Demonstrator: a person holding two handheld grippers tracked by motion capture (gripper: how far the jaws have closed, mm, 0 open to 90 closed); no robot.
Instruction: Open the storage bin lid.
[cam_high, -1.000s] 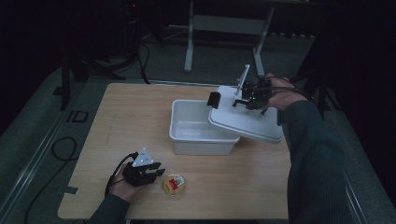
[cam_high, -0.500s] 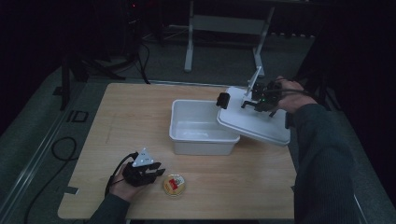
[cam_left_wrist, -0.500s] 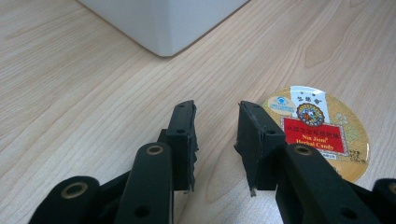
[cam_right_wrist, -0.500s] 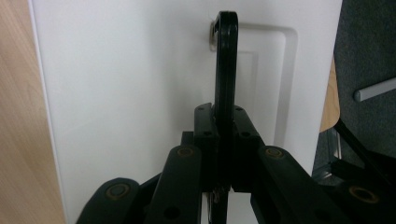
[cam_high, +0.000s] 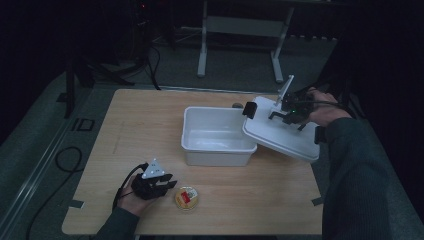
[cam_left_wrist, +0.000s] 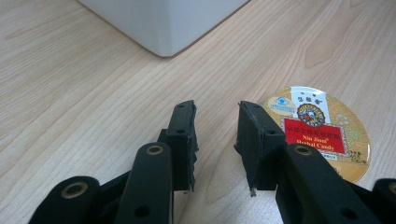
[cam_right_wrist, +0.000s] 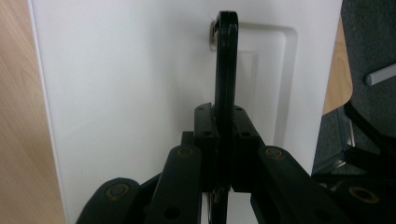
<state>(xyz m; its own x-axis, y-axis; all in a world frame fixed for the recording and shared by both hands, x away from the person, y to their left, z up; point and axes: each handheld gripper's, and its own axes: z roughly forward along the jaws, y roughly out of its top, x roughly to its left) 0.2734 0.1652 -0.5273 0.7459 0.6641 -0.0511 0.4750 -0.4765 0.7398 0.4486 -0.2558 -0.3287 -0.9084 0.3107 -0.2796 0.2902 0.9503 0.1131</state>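
Note:
A white tub (cam_high: 215, 136) stands open in the middle of the wooden table. Its white lid (cam_high: 287, 137) hangs tilted over the tub's right rim. My right gripper (cam_high: 281, 114) is shut on the lid's black handle (cam_right_wrist: 226, 65), which runs upright between the jaws above the lid (cam_right_wrist: 130, 93). At the front left, my left gripper (cam_high: 167, 185) rests low on the table, jaws a little apart with nothing between them. A round herbal candy tin (cam_high: 186, 198) lies just to its right. In the left gripper view the tin (cam_left_wrist: 322, 133) sits beside the right jaw of the gripper (cam_left_wrist: 215, 122).
The tub's corner (cam_left_wrist: 163, 23) lies ahead of the left gripper. The table's right edge (cam_high: 312, 175) runs close under the lid. Metal stand legs (cam_high: 240, 45) and cables (cam_high: 65, 160) are on the floor beyond and left of the table.
The right gripper has carried the lid to the right, farther off the tub. The left gripper and the tin have stayed put.

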